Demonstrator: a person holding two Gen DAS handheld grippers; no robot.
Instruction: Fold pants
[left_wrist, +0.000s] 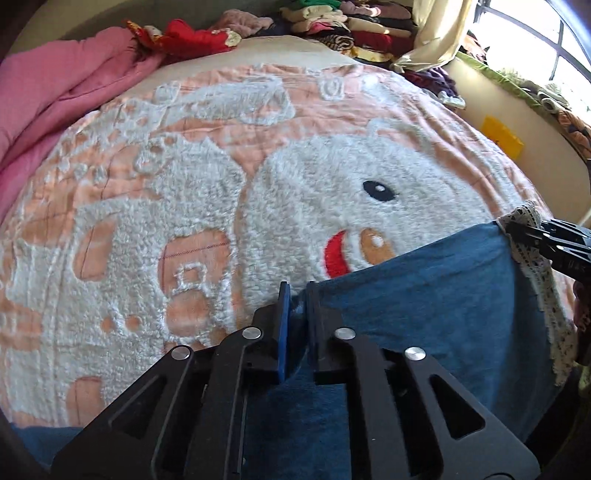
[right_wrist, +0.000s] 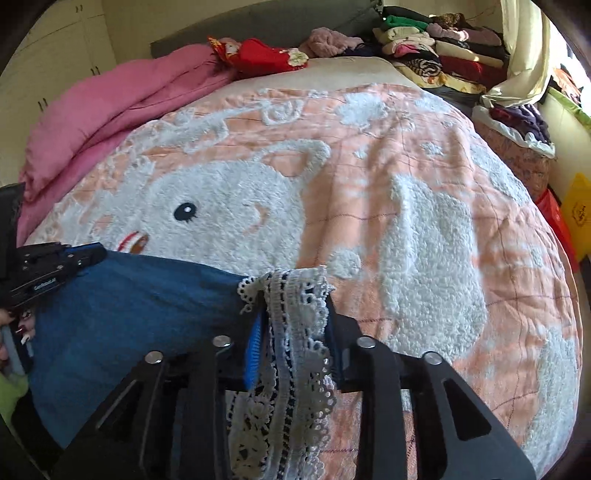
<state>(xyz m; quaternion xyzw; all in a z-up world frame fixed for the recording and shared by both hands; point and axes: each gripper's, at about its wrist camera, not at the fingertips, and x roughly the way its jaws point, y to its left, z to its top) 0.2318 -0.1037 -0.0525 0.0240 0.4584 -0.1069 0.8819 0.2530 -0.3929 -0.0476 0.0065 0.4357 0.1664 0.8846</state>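
Covering the bed, a fluffy peach-and-white blanket (right_wrist: 424, 221) with a cartoon animal carried the blue pants (left_wrist: 424, 314) at its near edge.

Soft, denim-like cloth lay in a broad flat band, edged with white openwork lace trim (right_wrist: 295, 332). The left gripper (left_wrist: 298, 295) pinched the plain blue corner, its jaws nearly together; the right gripper (right_wrist: 293, 332) clamped the bunched lace end, its jaws narrow.

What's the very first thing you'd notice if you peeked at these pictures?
The big fluffy white animal face with a dark eye and red mouth, spread across the peach blanket on the bed. Next, the blue pants at the near edge, pinched by both grippers: the left gripper on blue cloth, the right gripper on their white lace trim.
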